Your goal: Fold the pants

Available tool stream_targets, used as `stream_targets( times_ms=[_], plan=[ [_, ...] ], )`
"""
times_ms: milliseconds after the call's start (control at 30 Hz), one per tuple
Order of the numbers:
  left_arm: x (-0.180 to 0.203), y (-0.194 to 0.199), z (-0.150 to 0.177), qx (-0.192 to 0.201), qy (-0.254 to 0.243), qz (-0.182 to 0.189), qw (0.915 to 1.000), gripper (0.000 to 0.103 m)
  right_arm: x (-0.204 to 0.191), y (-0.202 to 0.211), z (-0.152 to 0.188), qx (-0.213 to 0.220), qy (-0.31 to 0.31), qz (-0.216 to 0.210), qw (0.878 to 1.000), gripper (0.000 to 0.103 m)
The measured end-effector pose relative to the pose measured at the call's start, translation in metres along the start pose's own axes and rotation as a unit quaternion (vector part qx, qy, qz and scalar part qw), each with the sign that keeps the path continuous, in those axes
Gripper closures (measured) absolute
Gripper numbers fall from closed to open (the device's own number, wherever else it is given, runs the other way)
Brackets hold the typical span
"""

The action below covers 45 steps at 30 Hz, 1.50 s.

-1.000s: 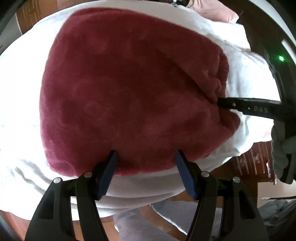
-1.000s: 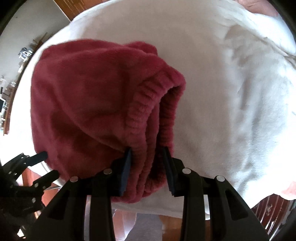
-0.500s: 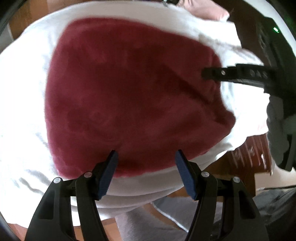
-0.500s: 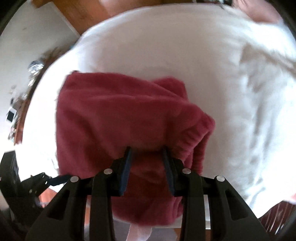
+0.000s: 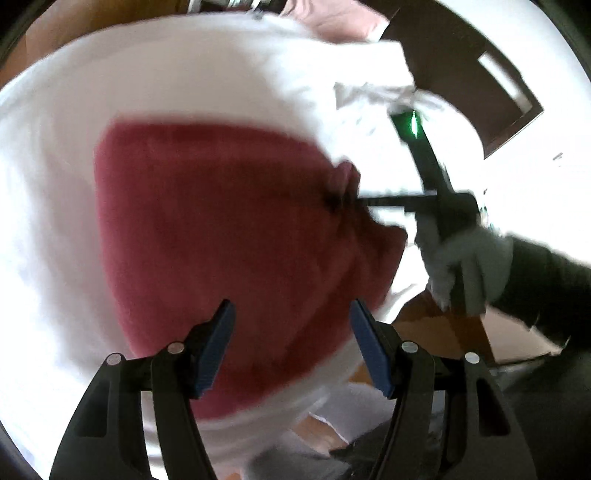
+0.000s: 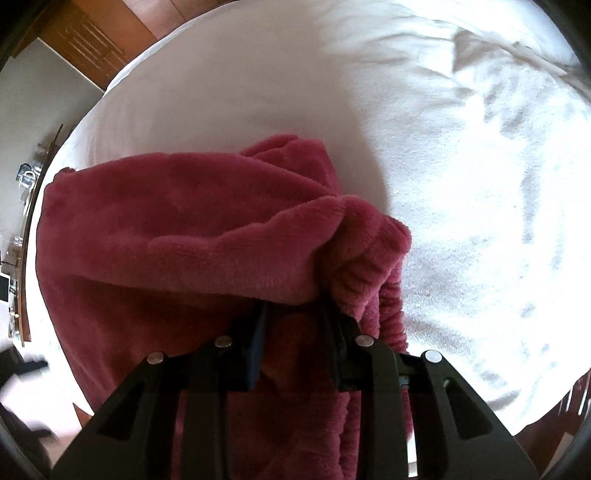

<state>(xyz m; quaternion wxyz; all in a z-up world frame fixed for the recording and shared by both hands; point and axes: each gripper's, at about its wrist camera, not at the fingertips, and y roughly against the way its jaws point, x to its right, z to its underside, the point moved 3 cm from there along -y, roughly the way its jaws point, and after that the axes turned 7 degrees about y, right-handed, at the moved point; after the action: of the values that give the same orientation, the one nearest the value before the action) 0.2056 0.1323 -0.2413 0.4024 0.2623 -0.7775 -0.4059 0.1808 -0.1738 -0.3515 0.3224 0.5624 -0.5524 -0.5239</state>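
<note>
The dark red fleece pants (image 5: pixel 221 236) lie folded on the white bed sheet (image 5: pixel 184 81). My left gripper (image 5: pixel 291 332) is open and empty, above the near edge of the pants. My right gripper (image 6: pixel 295 306) is shut on the pants (image 6: pixel 166 229) at the ribbed waistband end and lifts that end off the sheet (image 6: pixel 461 184), so the cloth drapes over its fingers. In the left wrist view the right gripper (image 5: pixel 354 201) reaches in from the right, held by a gloved hand, pinching the pants' far right corner.
The bed's near edge runs below the pants, with wooden floor (image 5: pixel 436 328) beyond it. A pink pillow (image 5: pixel 332 18) lies at the far end. A shelf with small objects (image 6: pixel 22 184) stands at the left in the right wrist view.
My right gripper has lifted the waistband end up and over towards the middle of the pants. My left gripper has drawn back, so the pants look smaller in its view.
</note>
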Motion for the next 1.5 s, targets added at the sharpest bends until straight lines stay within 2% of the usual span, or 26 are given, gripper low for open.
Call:
stream_targets(
  times_ms=[200,367,567,833,1067,1233,1467,1500],
  plan=[
    [-0.024,-0.01,-0.074,0.038,-0.007,-0.026,0.9989,0.038,-0.013,0.023,-0.003,0.014,0.006,0.021,1.0,0.075],
    [-0.052,-0.044,-0.105,0.017,-0.005,-0.048,0.9987,0.038,-0.029,0.047,0.001,0.04,0.018,0.039,0.998,0.072],
    [-0.068,-0.086,-0.104,-0.007,-0.018,-0.071,0.9973,0.038,-0.029,0.038,0.002,0.037,-0.002,0.046,0.998,0.072],
    [-0.09,-0.112,-0.118,-0.002,0.004,-0.086,0.9963,0.038,-0.013,-0.01,-0.013,0.044,0.001,0.078,0.996,0.071],
    [-0.099,-0.129,-0.116,0.004,0.011,-0.088,0.9961,0.037,-0.021,-0.039,-0.021,0.052,0.01,0.083,0.995,0.068],
    [-0.101,-0.133,-0.117,-0.001,0.011,-0.092,0.9957,0.036,-0.019,-0.043,-0.017,0.057,0.011,0.081,0.995,0.068],
    [-0.091,-0.121,-0.121,-0.007,0.013,-0.104,0.9945,0.037,-0.013,-0.034,-0.016,0.046,0.012,0.071,0.996,0.067],
    [-0.089,-0.117,-0.122,-0.006,0.014,-0.106,0.9942,0.037,-0.012,-0.032,-0.016,0.045,0.012,0.071,0.996,0.064]
  ],
)
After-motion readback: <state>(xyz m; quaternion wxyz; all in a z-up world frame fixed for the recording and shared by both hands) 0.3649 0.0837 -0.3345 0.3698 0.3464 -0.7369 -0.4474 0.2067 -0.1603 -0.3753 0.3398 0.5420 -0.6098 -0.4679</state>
